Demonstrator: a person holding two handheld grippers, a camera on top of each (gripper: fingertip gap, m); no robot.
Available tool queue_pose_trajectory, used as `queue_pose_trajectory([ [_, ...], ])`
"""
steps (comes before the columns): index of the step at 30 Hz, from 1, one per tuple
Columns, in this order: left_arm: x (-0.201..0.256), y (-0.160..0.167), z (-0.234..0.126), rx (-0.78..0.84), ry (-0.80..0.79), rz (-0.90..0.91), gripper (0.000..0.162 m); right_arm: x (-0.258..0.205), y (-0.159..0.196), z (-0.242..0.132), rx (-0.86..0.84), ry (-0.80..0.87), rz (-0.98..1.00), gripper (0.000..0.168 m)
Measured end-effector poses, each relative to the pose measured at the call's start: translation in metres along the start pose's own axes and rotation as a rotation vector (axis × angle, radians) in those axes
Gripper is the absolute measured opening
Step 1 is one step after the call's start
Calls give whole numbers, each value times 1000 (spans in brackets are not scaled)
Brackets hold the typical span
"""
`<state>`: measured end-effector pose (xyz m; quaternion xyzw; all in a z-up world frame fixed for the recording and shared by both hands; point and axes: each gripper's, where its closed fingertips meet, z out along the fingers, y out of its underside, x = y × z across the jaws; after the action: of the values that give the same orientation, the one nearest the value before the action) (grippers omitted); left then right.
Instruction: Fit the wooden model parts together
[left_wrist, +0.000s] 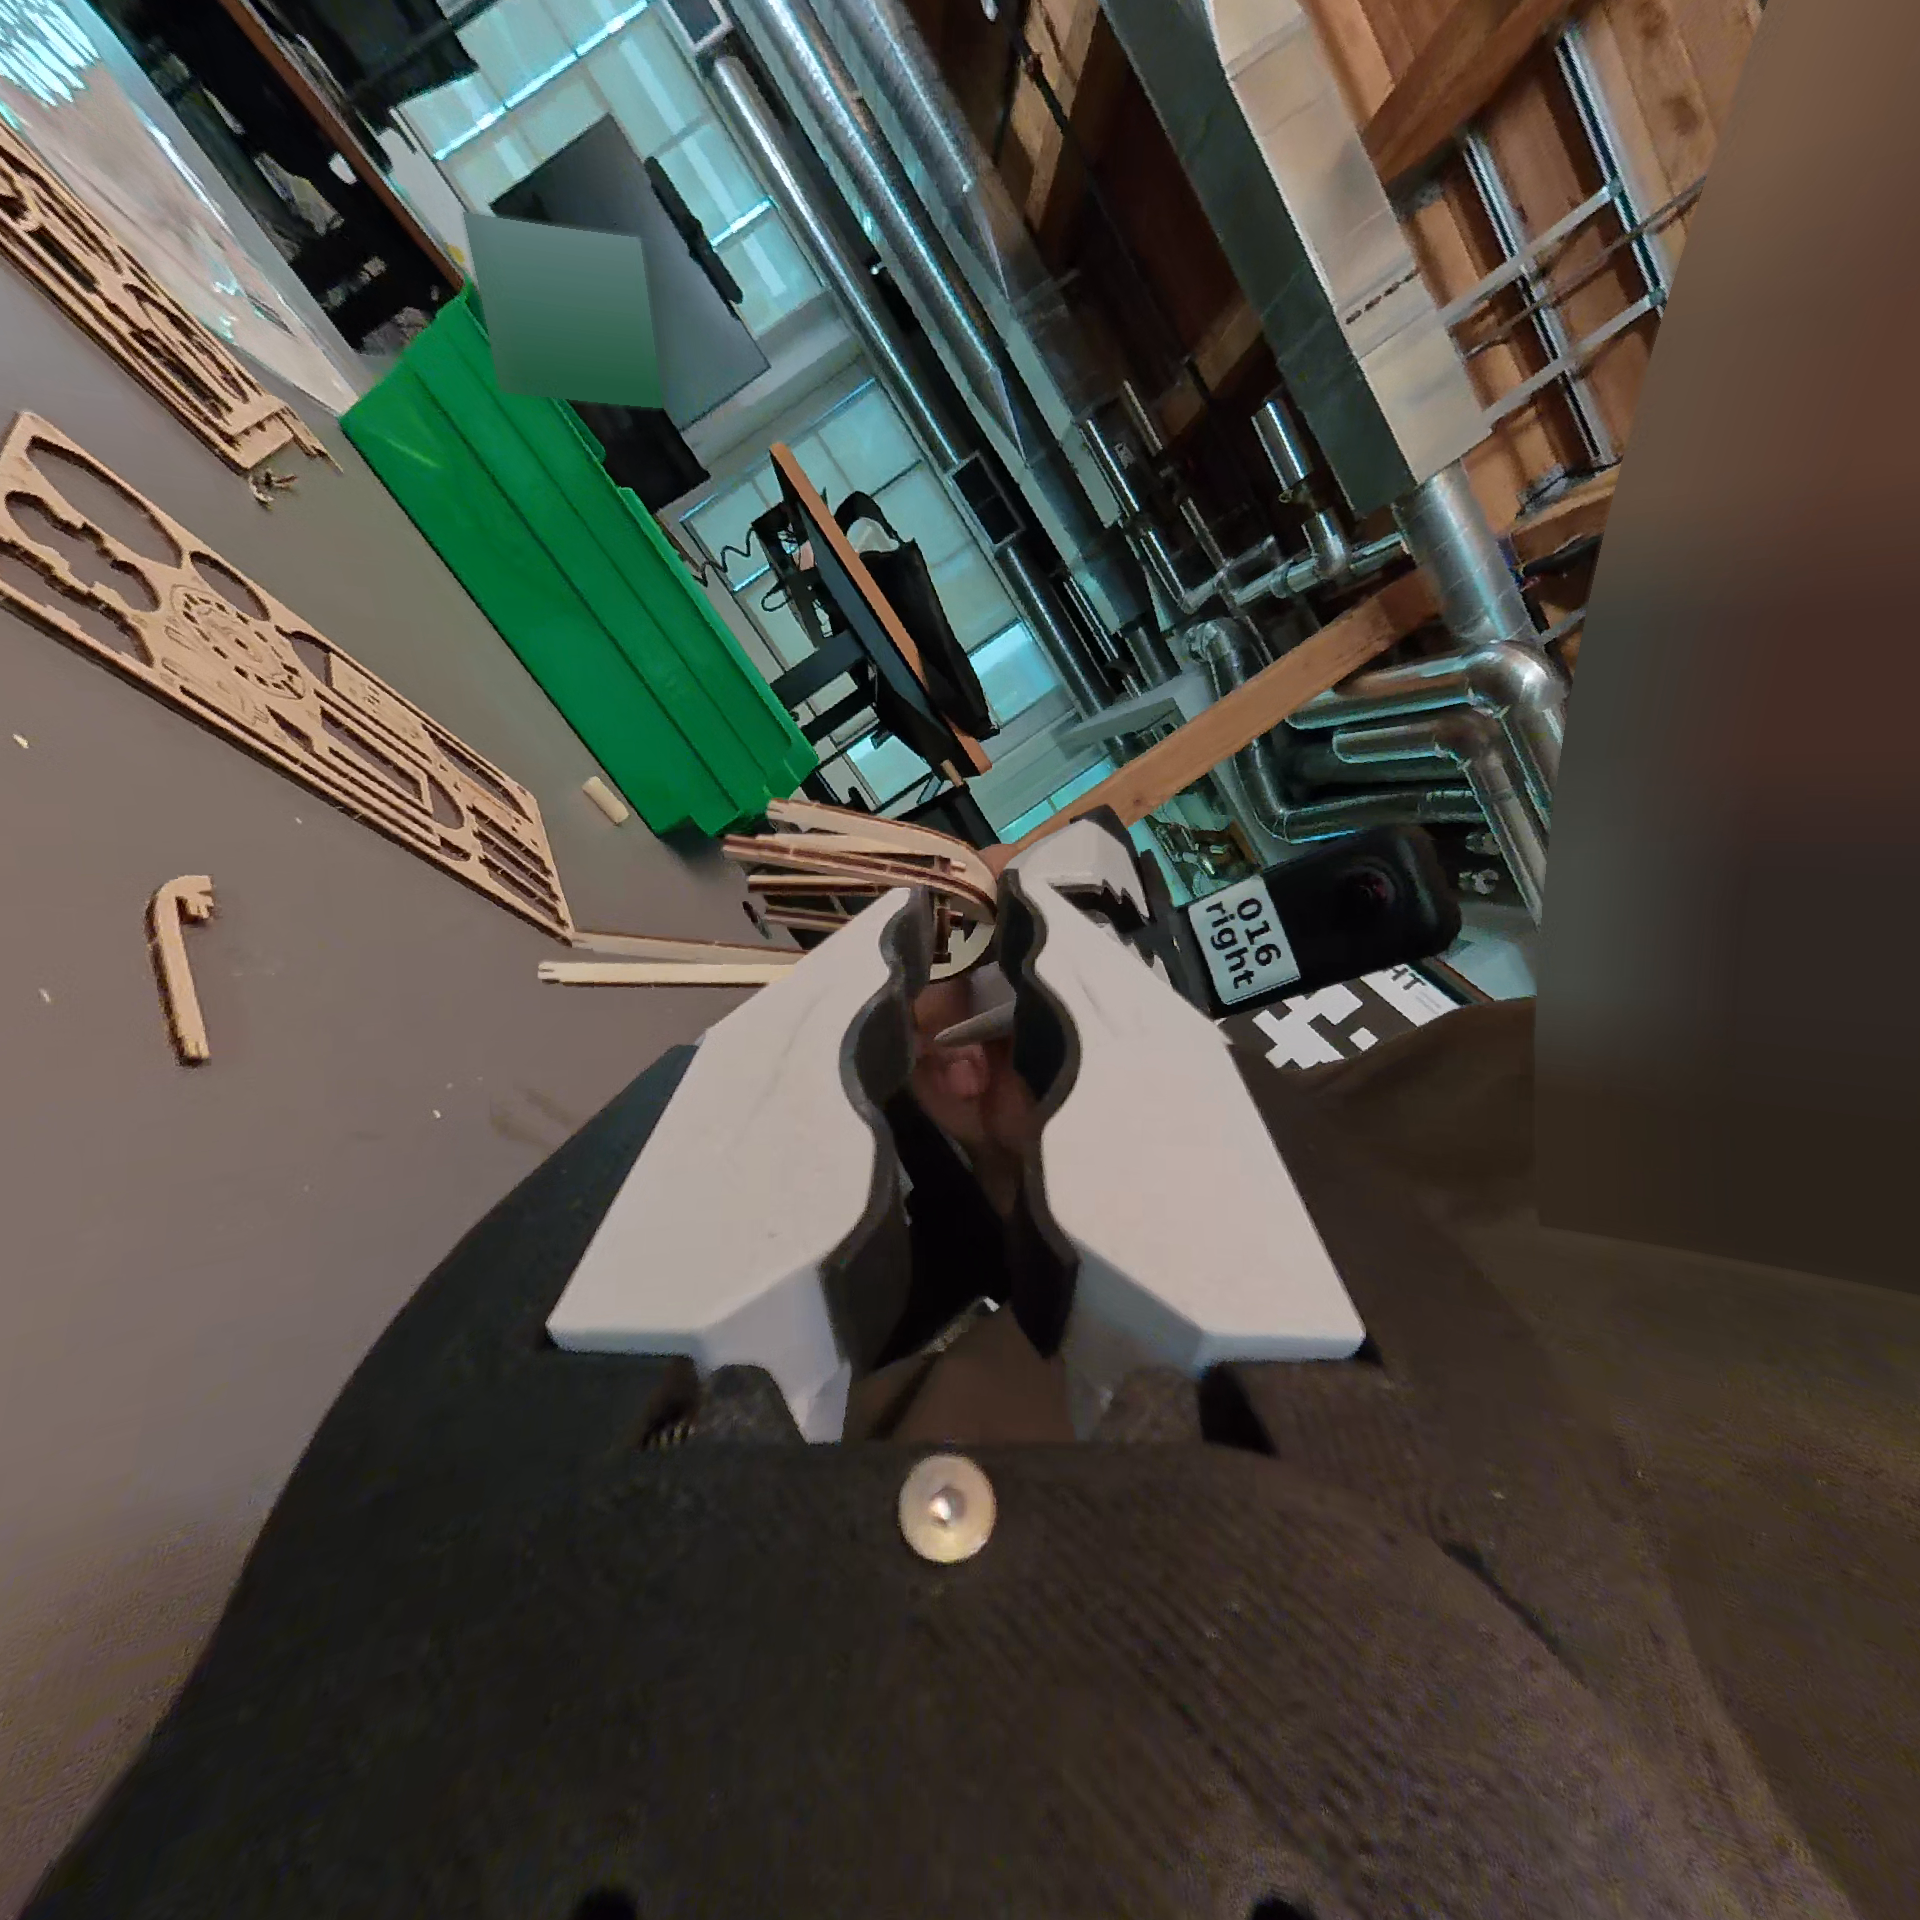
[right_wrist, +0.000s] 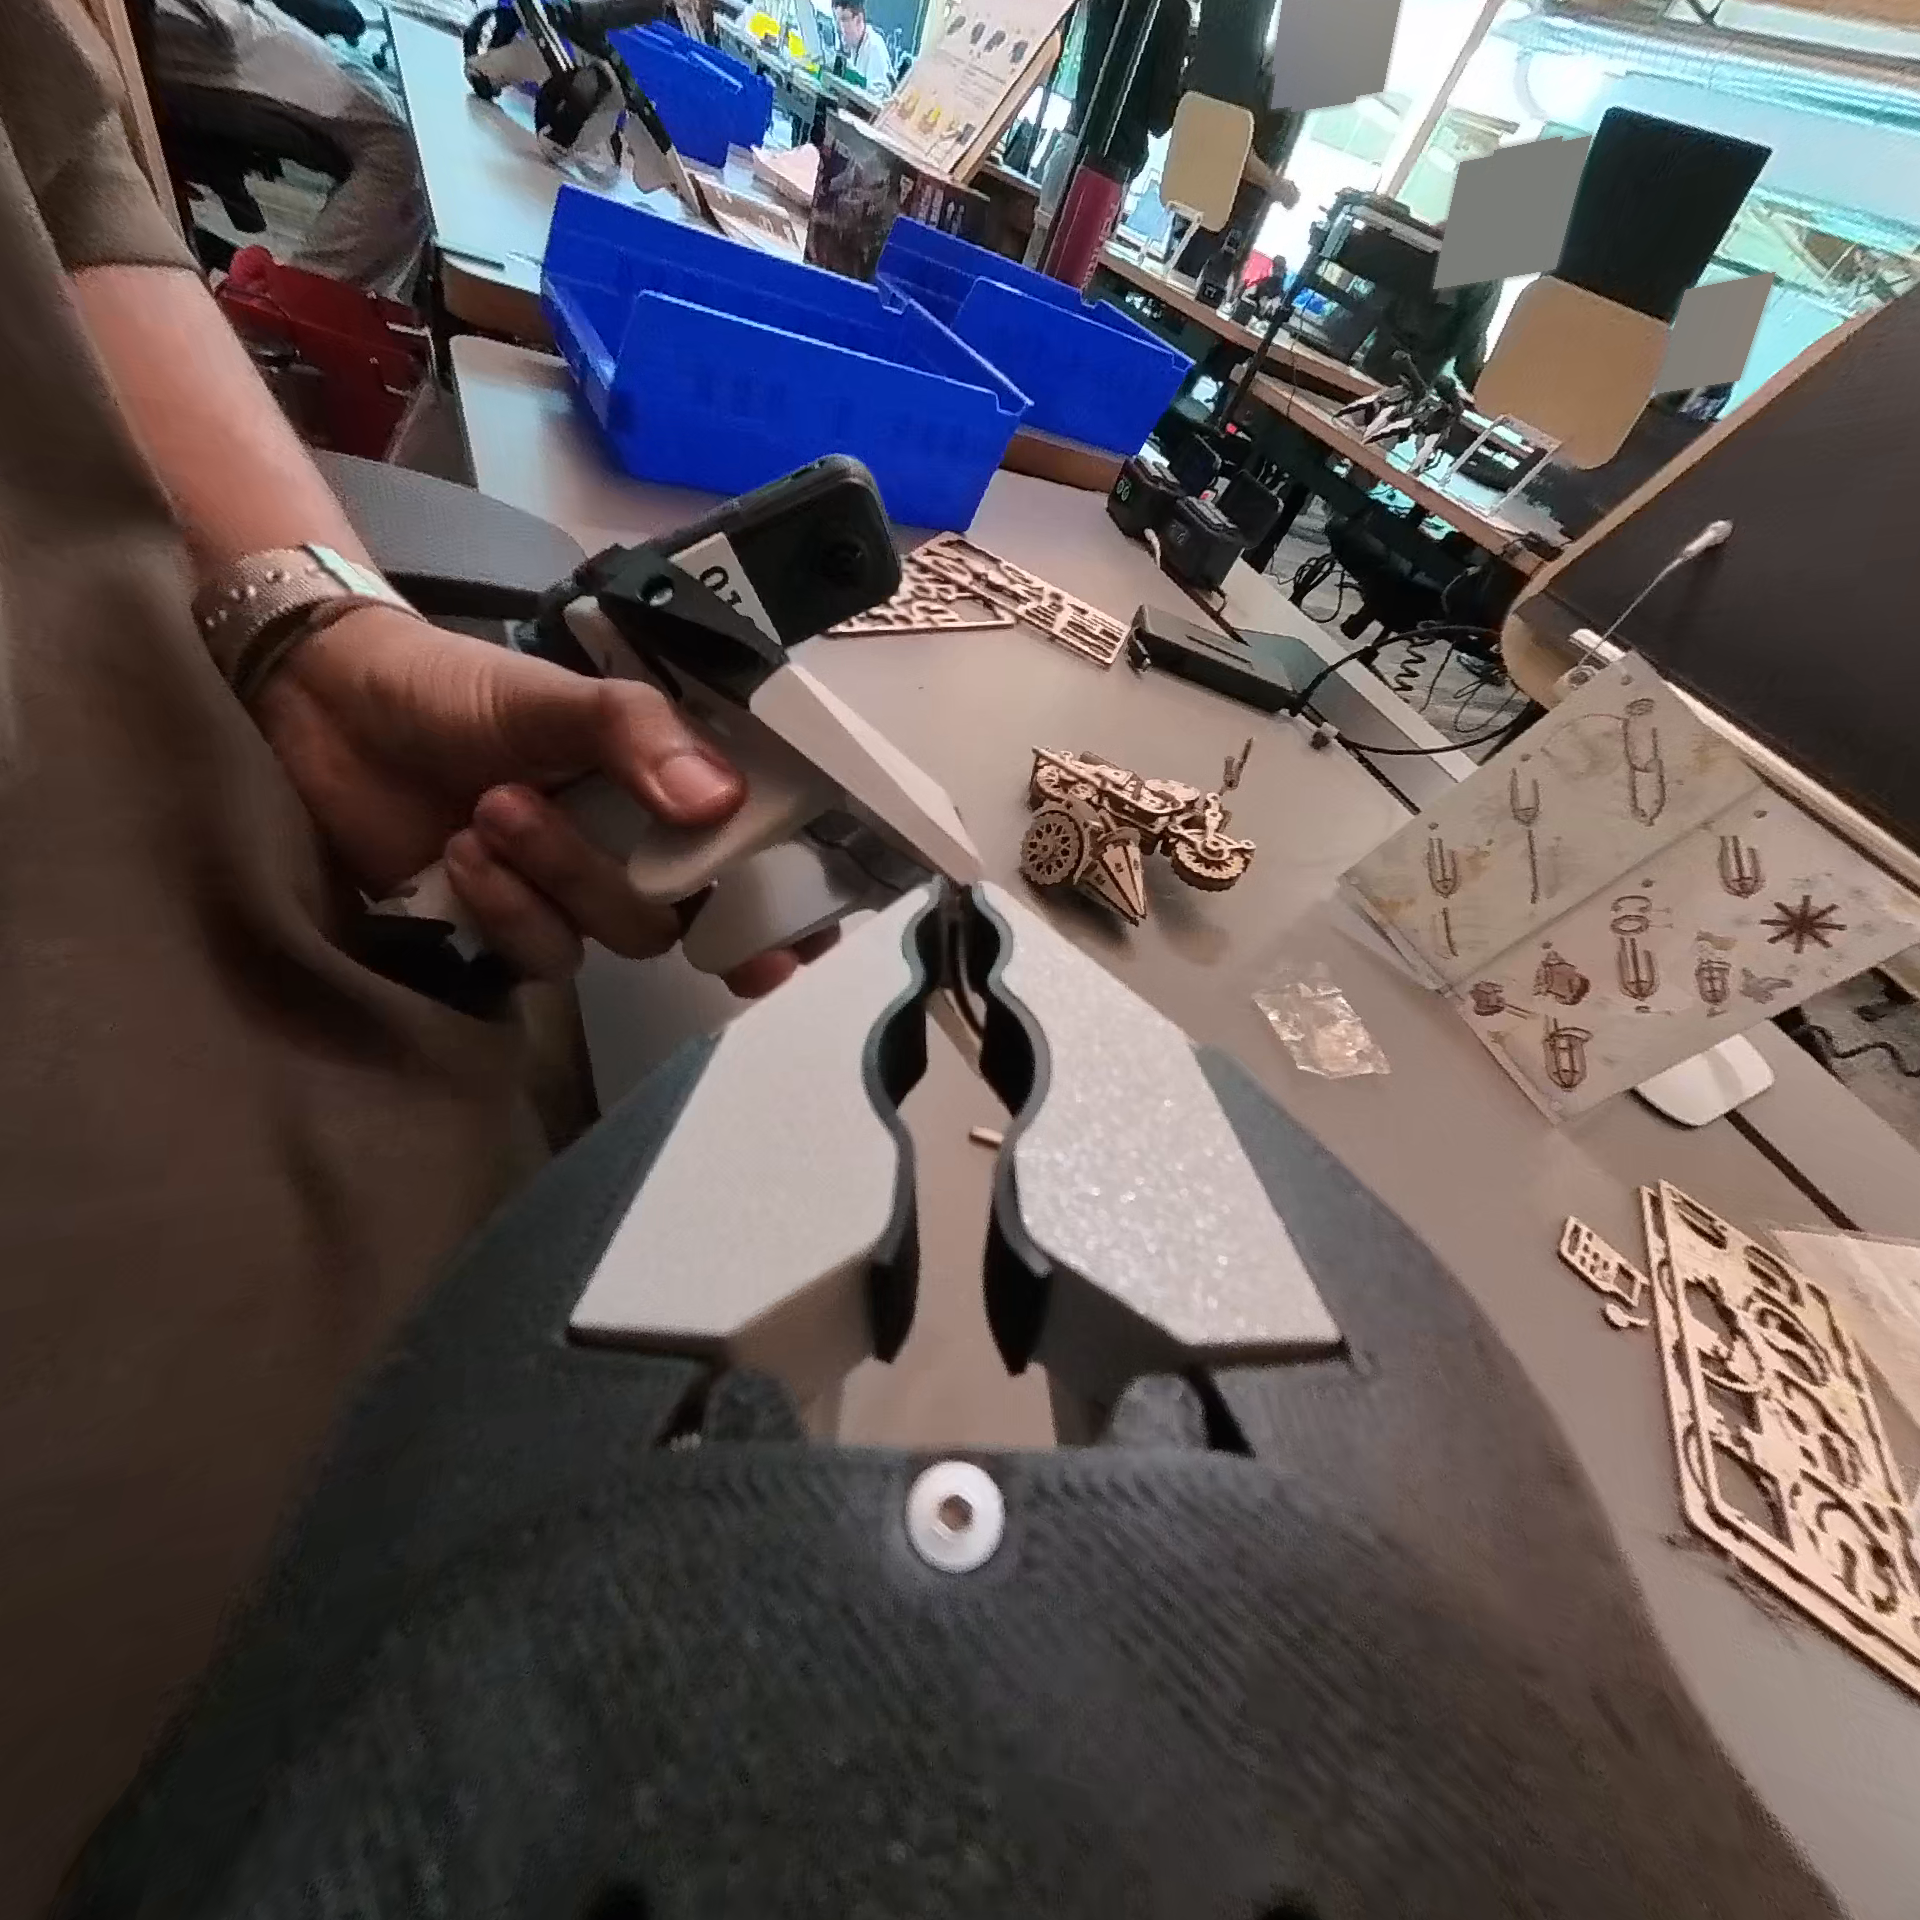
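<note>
In the left wrist view my left gripper (left_wrist: 961, 920) is shut on a wooden model part (left_wrist: 862, 862), a bundle of curved slats with a round end pinched at my fingertips. It is held above the grey table (left_wrist: 312, 1195). The right gripper (left_wrist: 1091, 873) meets it from the right, tip to tip. In the right wrist view my right gripper (right_wrist: 961, 904) is closed to a thin gap with a thin dark part edge-on between the pads. The hand-held left gripper (right_wrist: 971, 862) touches its tip. A finished wooden motorcycle model (right_wrist: 1132, 831) stands beyond.
Punched wooden sheets (left_wrist: 281, 665) (right_wrist: 1787, 1423), an L-shaped piece (left_wrist: 177, 966) and loose sticks (left_wrist: 665, 971) lie on the table. A green bin (left_wrist: 582, 582) and blue bins (right_wrist: 779, 395) stand at the back. An instruction sheet (right_wrist: 1621, 914) and a small plastic bag (right_wrist: 1320, 1018) are at the right. Left and right tips are no more than a few centimetres apart.
</note>
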<state>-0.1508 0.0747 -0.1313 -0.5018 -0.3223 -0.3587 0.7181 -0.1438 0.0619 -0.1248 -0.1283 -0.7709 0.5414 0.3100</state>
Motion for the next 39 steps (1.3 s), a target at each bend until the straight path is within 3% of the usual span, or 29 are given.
queue_pose_trajectory([
  [8,-6,4,-2,-3,-35,0,8,-6,4,2,-36,1,-59,1],
  [10,-5,10,2,-23,-24,0,1,-48,-6,7,8,-204,-88,0],
  [12,8,10,9,-46,33,34,0,-66,-10,16,-24,-182,-219,0],
  [13,10,2,7,-25,32,52,0,-58,-16,15,-7,-111,-258,0],
  [16,2,-16,-4,48,-14,21,2,-33,-18,7,18,-104,-40,0],
  [18,-3,-26,-8,75,-56,62,2,-16,-13,5,21,-55,-33,0],
  [21,-7,-46,-14,116,-97,118,2,14,9,4,-35,9,55,0],
  [24,-12,-55,-22,109,-137,166,0,66,15,-22,-7,108,230,0],
  [27,-13,-53,-21,83,-150,191,2,101,44,-45,-110,198,322,0],
  [30,-20,-43,-15,32,-171,172,0,112,85,-53,-287,265,390,23],
  [39,-28,-29,-10,-37,-163,84,0,85,148,-35,-578,42,137,43],
])
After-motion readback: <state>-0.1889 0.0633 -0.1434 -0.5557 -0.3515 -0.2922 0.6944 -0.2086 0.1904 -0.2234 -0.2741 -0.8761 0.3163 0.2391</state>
